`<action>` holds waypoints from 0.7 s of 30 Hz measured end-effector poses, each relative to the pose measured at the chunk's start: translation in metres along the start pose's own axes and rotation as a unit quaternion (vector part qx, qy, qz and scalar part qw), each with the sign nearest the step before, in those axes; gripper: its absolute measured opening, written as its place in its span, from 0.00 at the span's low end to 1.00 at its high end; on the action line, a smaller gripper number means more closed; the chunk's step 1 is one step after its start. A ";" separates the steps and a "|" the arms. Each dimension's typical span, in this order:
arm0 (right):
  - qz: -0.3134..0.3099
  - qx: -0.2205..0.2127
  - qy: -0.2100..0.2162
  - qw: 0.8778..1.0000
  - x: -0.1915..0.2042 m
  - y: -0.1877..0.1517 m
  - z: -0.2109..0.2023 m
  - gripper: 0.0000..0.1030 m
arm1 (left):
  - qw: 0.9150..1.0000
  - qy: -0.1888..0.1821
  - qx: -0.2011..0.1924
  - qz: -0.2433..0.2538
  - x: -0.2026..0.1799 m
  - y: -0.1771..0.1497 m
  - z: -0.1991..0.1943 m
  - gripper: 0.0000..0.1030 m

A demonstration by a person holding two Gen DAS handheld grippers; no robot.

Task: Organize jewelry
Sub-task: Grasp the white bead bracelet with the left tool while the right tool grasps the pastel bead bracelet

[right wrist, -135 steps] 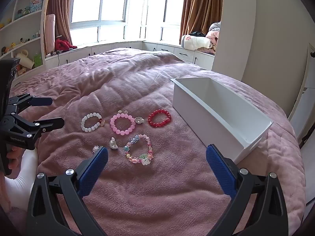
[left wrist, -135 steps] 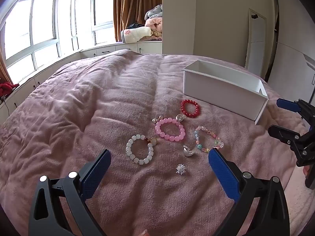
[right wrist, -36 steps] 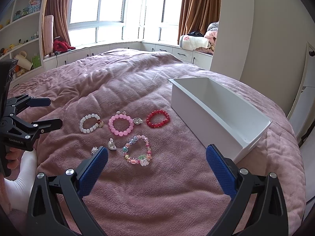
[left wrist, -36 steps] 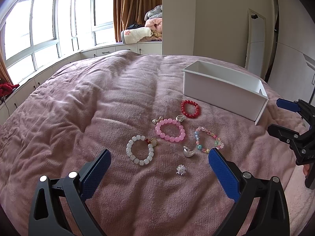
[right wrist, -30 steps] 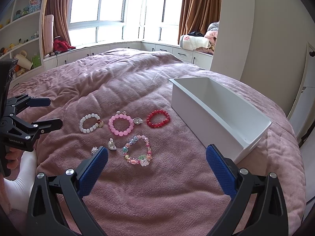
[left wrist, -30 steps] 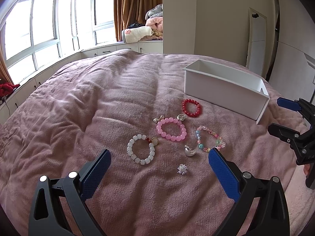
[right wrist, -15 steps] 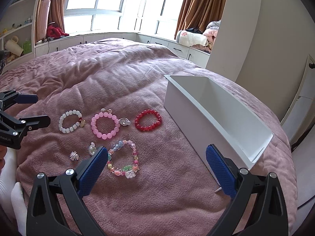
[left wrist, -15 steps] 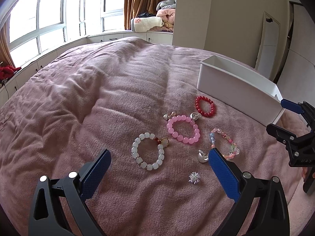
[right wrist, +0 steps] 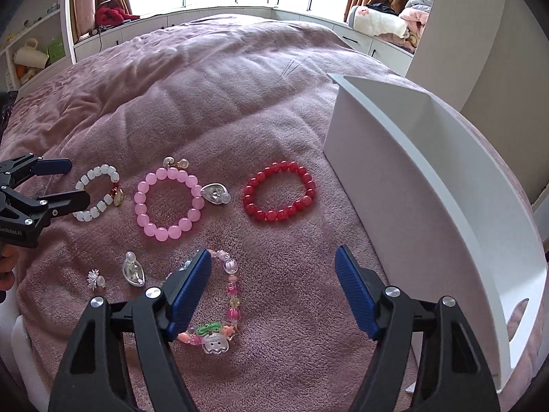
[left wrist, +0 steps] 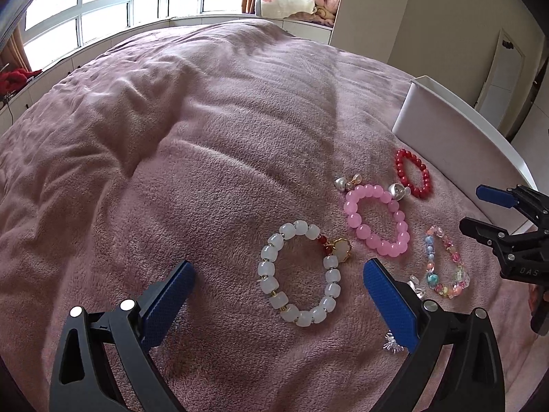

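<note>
On the pink bedspread lie a white bead bracelet (left wrist: 298,274) (right wrist: 97,194), a pink bead bracelet (left wrist: 375,225) (right wrist: 168,202), a red bead bracelet (left wrist: 411,176) (right wrist: 279,194) and a multicoloured charm bracelet (left wrist: 444,262) (right wrist: 219,304). Small silver charms (right wrist: 214,194) lie among them. My left gripper (left wrist: 278,295) is open and empty, low over the white bracelet. My right gripper (right wrist: 272,286) is open and empty, its left finger over the multicoloured bracelet. A white box (right wrist: 429,185) (left wrist: 456,127) stands to the right, open on top.
A spiky silver charm (left wrist: 391,343) (right wrist: 94,278) and a clear charm (right wrist: 133,271) lie near the bed's front edge. Windows, curtains and a window seat with folded bedding (left wrist: 295,3) are far behind. Shelves (right wrist: 31,51) stand at far left.
Both grippers have moved forward and down toward the jewelry, which looms larger. The left one now hangs over the white bracelet, the right one over the multicoloured bracelet. Both stay open.
</note>
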State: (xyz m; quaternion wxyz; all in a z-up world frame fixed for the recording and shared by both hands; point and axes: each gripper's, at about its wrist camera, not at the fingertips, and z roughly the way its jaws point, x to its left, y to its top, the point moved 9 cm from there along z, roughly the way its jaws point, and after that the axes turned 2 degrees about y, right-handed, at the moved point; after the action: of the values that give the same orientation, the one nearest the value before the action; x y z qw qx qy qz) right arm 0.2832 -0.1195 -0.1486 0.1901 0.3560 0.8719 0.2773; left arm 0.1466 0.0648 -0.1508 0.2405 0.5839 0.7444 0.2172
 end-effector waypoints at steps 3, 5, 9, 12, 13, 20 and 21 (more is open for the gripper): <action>0.006 0.021 0.021 1.000 0.002 -0.010 0.013 0.59 | 1.000 0.001 -0.001 0.006 -0.002 0.000 0.002 0.97; 0.003 0.039 0.032 0.999 0.005 -0.016 0.022 0.54 | 1.000 0.004 0.001 0.007 -0.002 -0.001 0.003 0.91; -0.019 0.054 0.034 0.998 0.015 -0.025 0.030 0.47 | 0.999 0.037 0.009 0.011 0.004 -0.006 0.010 0.71; -0.019 0.057 0.056 0.997 0.023 -0.027 0.031 0.27 | 0.998 0.065 0.008 0.023 0.007 -0.008 0.011 0.59; -0.014 0.060 0.071 0.996 0.026 -0.028 0.032 0.14 | 0.997 0.071 0.006 0.025 0.008 -0.009 0.010 0.53; 0.016 0.050 0.122 0.991 0.037 -0.025 0.024 0.08 | 0.999 0.046 0.009 0.007 0.011 -0.008 0.004 0.16; 0.022 0.044 0.129 0.990 0.036 -0.025 0.019 0.08 | 0.999 0.040 0.010 0.005 0.011 -0.007 0.003 0.16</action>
State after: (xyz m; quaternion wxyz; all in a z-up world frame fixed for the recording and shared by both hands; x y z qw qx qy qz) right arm 0.2561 -0.1013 -0.1840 0.0539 0.3442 0.8927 0.2859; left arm 0.1407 0.0738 -0.1584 0.2037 0.5808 0.7524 0.2346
